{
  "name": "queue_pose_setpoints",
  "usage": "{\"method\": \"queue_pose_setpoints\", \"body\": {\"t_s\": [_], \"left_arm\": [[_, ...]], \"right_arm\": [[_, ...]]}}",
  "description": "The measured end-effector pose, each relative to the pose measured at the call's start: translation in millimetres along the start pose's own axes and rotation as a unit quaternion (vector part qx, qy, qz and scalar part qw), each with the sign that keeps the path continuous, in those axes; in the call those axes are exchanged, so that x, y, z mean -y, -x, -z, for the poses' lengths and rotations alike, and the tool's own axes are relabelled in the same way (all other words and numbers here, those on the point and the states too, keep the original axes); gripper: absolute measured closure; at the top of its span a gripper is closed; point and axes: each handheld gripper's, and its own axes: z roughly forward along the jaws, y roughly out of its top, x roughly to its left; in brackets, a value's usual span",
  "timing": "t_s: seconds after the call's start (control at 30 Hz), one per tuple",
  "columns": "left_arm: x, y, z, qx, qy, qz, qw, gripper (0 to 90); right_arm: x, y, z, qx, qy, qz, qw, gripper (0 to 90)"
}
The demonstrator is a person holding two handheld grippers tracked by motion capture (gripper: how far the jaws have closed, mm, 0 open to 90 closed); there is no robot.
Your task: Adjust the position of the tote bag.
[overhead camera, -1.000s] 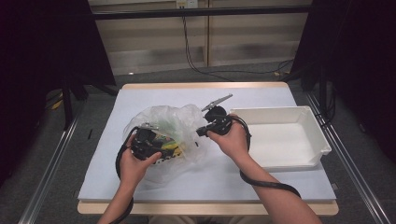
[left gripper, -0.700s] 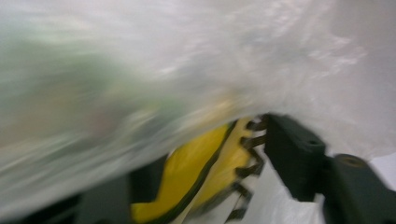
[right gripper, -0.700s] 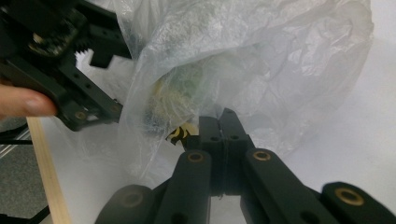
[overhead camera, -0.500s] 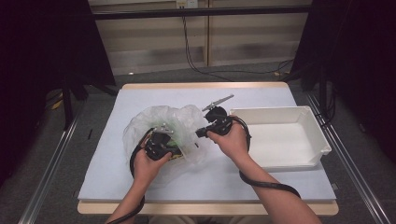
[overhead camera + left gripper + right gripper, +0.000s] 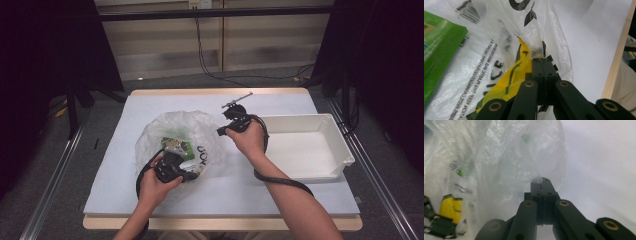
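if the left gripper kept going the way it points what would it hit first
Probably the plastic bag itself: the left gripper is shut on its film, with a yellow packet just inside. Depth past that is unclear.

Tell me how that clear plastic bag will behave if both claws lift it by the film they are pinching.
The plastic bag is thin, crumpled film, so it will probably sag and stretch rather than hold shape. With the green box and yellow packet inside, the weight would likely swing low between the left claw and right claw. The film looks slick, so it might slip.
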Motion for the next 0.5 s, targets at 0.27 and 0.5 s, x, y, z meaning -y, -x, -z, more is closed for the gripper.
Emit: {"method": "queue_pose_setpoints", "body": {"t_s": [0.27,0.5], "left_arm": [[2.8,5.5,1.3,0.004,0.001,-0.005,1.0,90.0],[4.1,4.4,5.4,0.0,0.01,-0.004,0.9999,90.0]], "right_arm": [[-0.5,7.5,-7.7,0.006,-0.011,0.002,0.9999,90.0],[4.2,-2.8,5.3,-0.005,0.009,0.022,0.9997,77.2]]}}
